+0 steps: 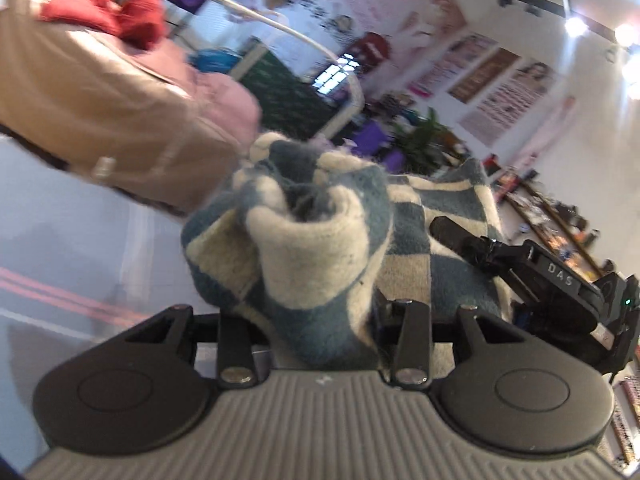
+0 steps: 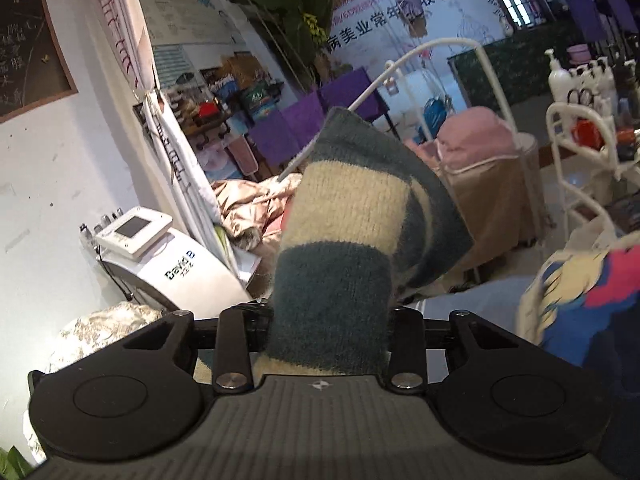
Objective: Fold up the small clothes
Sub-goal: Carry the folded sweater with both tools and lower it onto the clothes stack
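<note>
A blue-and-cream checked knit garment (image 1: 320, 248) is bunched up between my left gripper's (image 1: 320, 320) jaws, which are shut on it and hold it up in the air. The cloth hides the fingertips. The same garment (image 2: 344, 240) stands up out of my right gripper (image 2: 328, 320), which is also shut on it. In the left wrist view the right gripper (image 1: 532, 272) shows as a black body at the right, against the far end of the garment. The garment hangs stretched between the two grippers.
A tan-covered massage bed (image 1: 100, 112) with a red cloth (image 1: 120, 12) is at the left. A bed with a pink pillow (image 2: 476, 144), a white machine (image 2: 160, 256), a white trolley (image 2: 580, 152) with bottles, and a colourful garment (image 2: 580, 304) surround me.
</note>
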